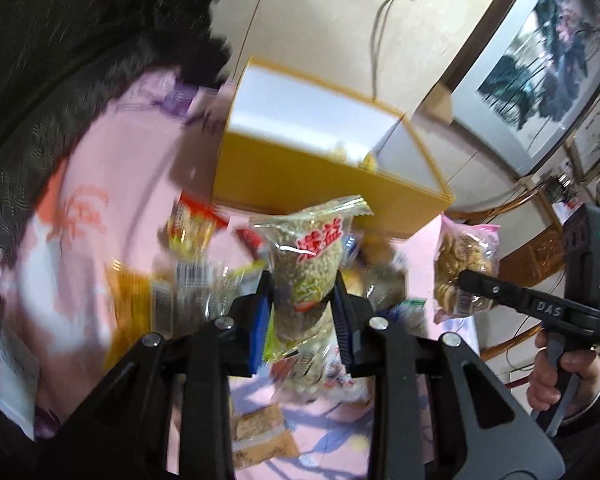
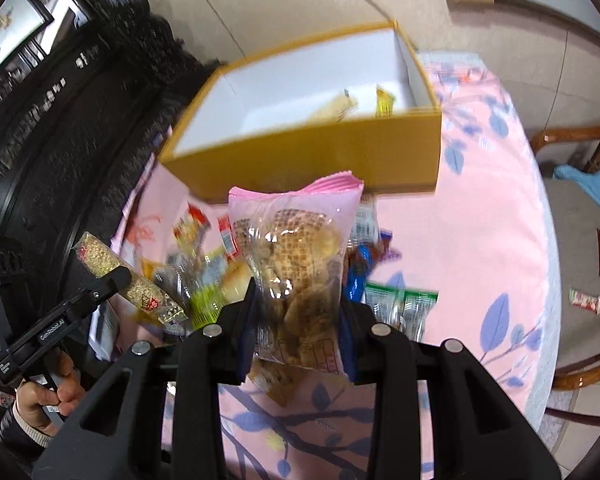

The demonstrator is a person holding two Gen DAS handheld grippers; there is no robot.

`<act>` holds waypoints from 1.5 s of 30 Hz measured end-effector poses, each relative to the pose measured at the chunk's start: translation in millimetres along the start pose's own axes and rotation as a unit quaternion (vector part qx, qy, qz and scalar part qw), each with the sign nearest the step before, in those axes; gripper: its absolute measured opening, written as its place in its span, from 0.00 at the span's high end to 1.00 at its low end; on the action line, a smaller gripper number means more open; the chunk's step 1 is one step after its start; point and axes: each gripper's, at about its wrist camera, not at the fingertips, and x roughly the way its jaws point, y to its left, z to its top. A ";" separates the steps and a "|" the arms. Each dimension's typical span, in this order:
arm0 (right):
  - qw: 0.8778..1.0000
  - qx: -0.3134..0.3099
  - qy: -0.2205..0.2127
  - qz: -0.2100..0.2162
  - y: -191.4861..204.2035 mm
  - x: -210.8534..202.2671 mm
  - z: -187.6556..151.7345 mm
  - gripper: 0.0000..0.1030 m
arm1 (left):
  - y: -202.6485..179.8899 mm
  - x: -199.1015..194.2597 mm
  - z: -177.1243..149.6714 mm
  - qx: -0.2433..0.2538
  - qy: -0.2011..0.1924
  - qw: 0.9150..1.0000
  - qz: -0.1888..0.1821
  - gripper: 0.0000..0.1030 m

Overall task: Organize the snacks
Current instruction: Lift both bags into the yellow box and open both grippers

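Right now both grippers are loaded and held up off the bench [image 2: 480, 240]. Nearest to me, the left gripper [image 1: 302, 312] has its blue pads clamped tight on a clear bag of pale green snacks [image 1: 312, 268] with a red label, pinched around its lower half so the bag's long axis stands upright, running away from the fingers toward the box. The right gripper [image 2: 298, 320] is closed on a pink-topped bag of round biscuits [image 2: 300, 264], gripped low down too, with its crimped top edge pointing the same way. Below and just beyond both bags lies a loose heap of small wrapped snacks [image 2: 204, 264] on the pink flowered cloth. Further on stands the open yellow box [image 2: 340, 152] with a white inside, a couple of packets already lying in it. The box sits straight ahead of both grippers, past the heap, its near wall facing them, so each bag would have to clear that wall and go in from above. I'd judge the right hand's bag lines up a little nearer the middle of the opening; the left's sits toward the near wall.
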 end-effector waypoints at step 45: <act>0.976 -0.080 -0.187 -0.074 32.6 -34.7 183.4 0.01 | -89.7 16.4 210.0 0.071 -0.170 0.979 0.082 0.02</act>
